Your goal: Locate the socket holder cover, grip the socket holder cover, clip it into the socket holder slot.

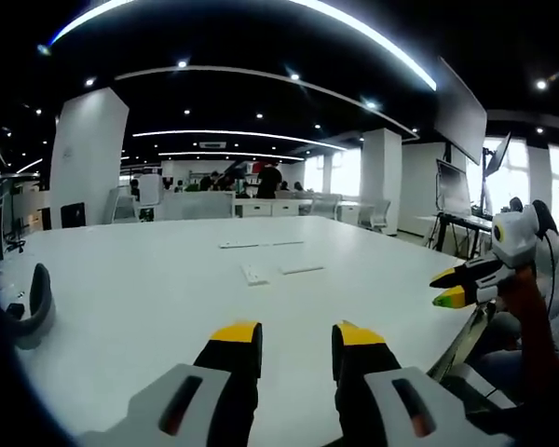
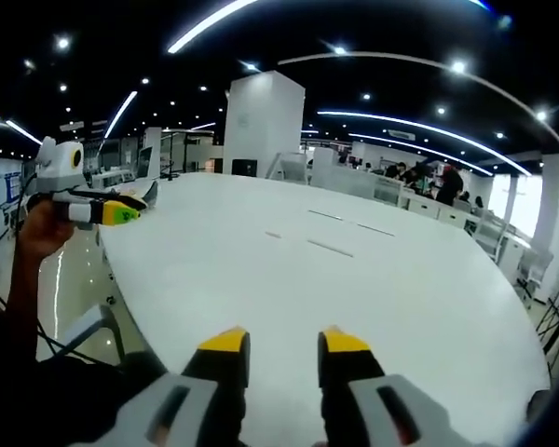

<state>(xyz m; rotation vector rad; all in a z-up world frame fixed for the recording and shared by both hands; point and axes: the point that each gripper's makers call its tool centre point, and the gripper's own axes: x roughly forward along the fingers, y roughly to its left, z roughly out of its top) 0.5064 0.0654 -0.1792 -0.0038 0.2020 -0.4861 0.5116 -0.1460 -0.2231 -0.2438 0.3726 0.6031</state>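
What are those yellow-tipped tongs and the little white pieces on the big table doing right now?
Left tongs: open, holding nothing, hovering above the table's near edge.
Right tongs: open, holding nothing, also above the table.
White table: bare near the tongs.
Small white parts: lying flat mid-table, apart from each other, untouched; too small to tell which is the cover.

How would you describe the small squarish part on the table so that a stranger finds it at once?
Start from the big white table. Near its middle lie several flat white parts. The squarish part lies nearest the left tool, just left of a long strip; its neighbours are all long and thin.
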